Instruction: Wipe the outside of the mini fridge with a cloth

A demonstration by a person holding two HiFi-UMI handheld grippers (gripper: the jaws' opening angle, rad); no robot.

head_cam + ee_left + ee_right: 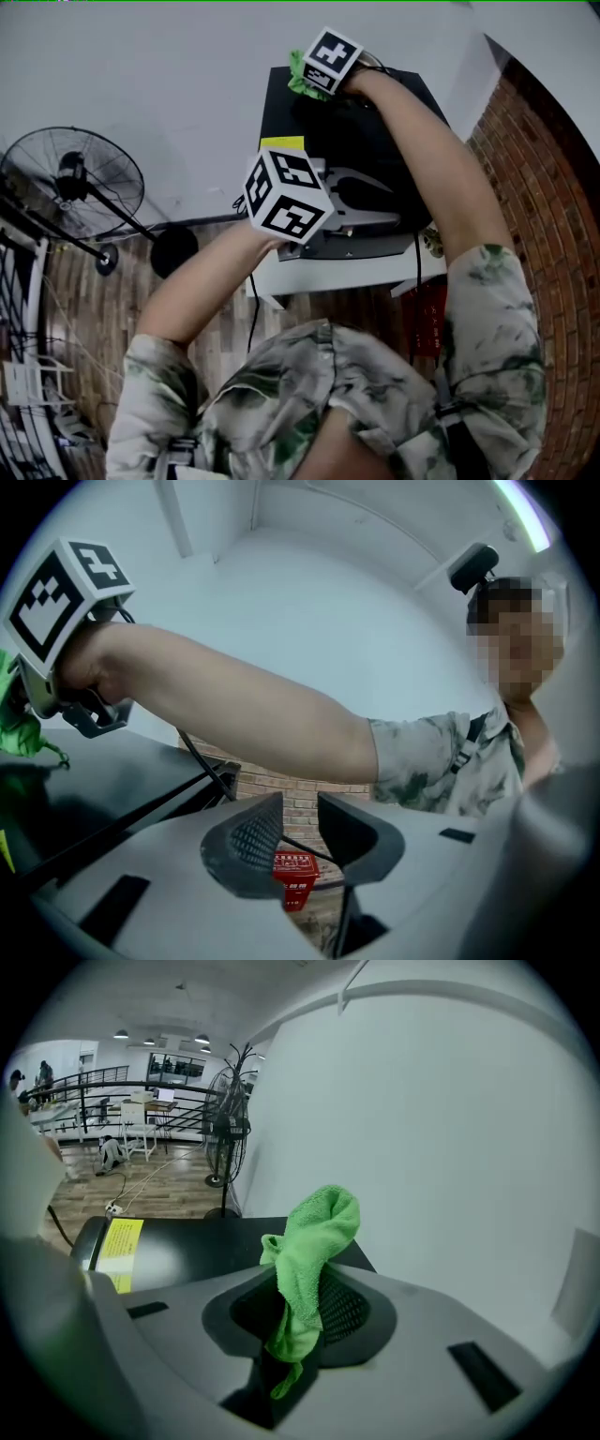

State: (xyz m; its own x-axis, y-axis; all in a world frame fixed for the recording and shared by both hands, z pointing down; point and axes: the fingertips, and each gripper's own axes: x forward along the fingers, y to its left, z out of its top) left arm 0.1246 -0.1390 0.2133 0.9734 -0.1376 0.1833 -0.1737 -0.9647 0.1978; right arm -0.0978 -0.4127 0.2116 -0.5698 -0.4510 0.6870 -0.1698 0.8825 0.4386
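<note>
The black mini fridge (375, 131) stands on a white base against the wall, and I look down on its top. A yellow label (120, 1241) is stuck on the top (197, 1246) near one edge. My right gripper (314, 80) is at the top's far left corner, shut on a green cloth (314, 1241) that bunches up out of its jaws (300, 77). My left gripper (380, 202) hovers over the fridge's near edge; its jaws (300, 841) stand slightly apart with nothing between them. In the left gripper view, the cloth (19, 728) shows at the left under the right hand.
A black pedestal fan (75, 183) stands on the wooden floor to the left. A brick wall (539, 187) runs along the right. A red box (427, 314) sits beside the white base (319, 274). A cable hangs down the base's front. A white wall is behind the fridge.
</note>
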